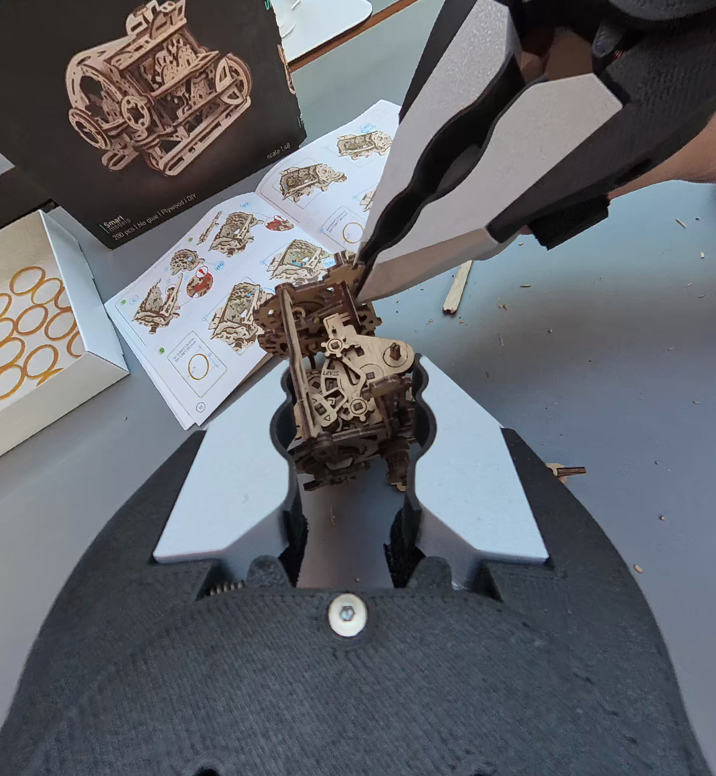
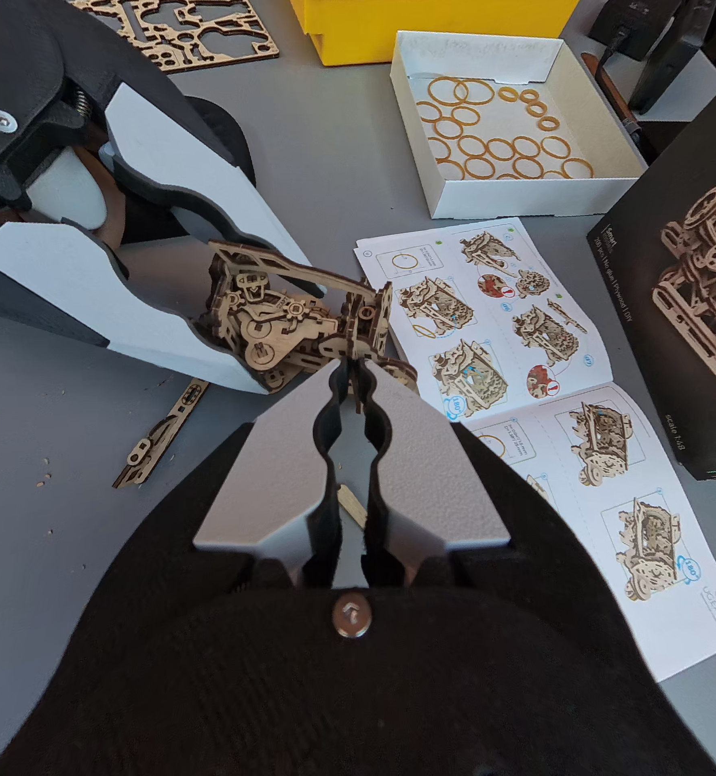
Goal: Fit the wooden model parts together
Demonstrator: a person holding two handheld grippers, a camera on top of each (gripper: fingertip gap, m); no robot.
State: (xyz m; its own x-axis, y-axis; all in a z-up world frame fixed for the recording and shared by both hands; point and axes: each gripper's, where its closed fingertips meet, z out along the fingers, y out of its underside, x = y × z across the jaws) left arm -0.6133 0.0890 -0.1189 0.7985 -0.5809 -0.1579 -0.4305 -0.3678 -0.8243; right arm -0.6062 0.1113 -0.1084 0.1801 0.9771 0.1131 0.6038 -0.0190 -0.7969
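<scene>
The left gripper (image 1: pixel 354 420) clamps the wooden model (image 1: pixel 339 390); its far end points toward the right gripper (image 2: pixel 352 369). Those jaws pinch a thin end panel (image 2: pixel 354 336).

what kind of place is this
Probably a hobby or workshop desk set up for building a kit: a grey table with an open instruction booklet, a white box of rubber bands, and the model's black box.
</scene>
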